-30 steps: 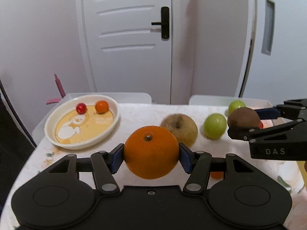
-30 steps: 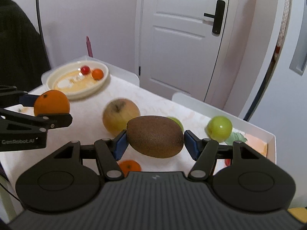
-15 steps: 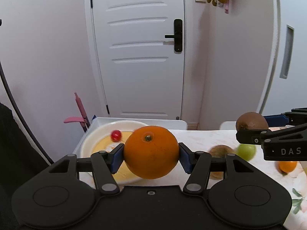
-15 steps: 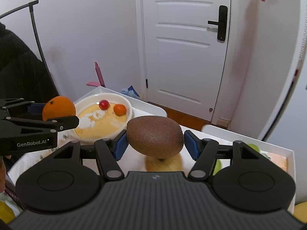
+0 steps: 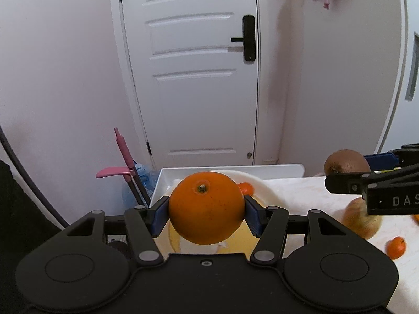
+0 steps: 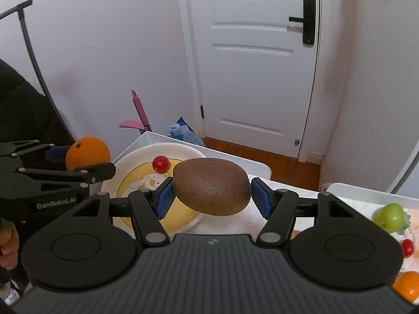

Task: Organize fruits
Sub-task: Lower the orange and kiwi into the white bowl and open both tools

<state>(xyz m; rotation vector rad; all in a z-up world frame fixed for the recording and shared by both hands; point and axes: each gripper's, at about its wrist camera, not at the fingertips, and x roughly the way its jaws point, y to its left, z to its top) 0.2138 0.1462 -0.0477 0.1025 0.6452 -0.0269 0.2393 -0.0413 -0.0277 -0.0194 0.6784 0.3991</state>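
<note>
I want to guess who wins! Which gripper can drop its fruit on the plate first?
Probably the left gripper: its orange hangs over the plate, while the right gripper's kiwi is nearer the rim.

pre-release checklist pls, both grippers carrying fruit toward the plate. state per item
1. Left gripper grip on the round orange: blue pads on both sides, ok.
2. Right gripper grip on the brown fuzzy kiwi: pads on both ends, ok.
3. White round plate with yellow centre under both fruits: ok.
4. Free space on plate: small red cherry tomato and small orange tomato already lie on it; bare area remains, ok.
5. Height of either fruit above the plate: cannot tell.
6. The two grippers apart from each other: ok.
</note>
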